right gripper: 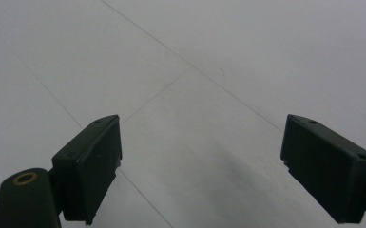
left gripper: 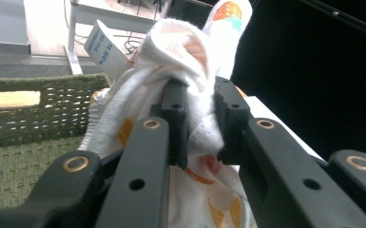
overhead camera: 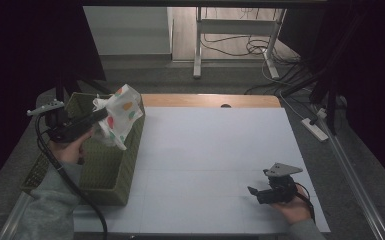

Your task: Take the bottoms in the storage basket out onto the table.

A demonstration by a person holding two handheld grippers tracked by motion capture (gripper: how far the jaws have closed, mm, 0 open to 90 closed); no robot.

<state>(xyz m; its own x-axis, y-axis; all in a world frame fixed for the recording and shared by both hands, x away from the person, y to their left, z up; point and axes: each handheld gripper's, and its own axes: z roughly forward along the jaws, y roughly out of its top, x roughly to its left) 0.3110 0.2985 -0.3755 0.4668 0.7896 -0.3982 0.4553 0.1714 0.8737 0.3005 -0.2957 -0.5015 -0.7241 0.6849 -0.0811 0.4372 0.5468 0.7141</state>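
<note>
Where floor cables trail, a white table stands.

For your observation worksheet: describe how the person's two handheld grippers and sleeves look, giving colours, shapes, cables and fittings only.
Both grippers are black, each with two flat, blocky jaws. The left gripper shows brass-coloured rivets on its jaw arms, and a thick black cable trails from it. The right gripper carries a grey three-cornered plate on top. Both sleeves are grey.
</note>
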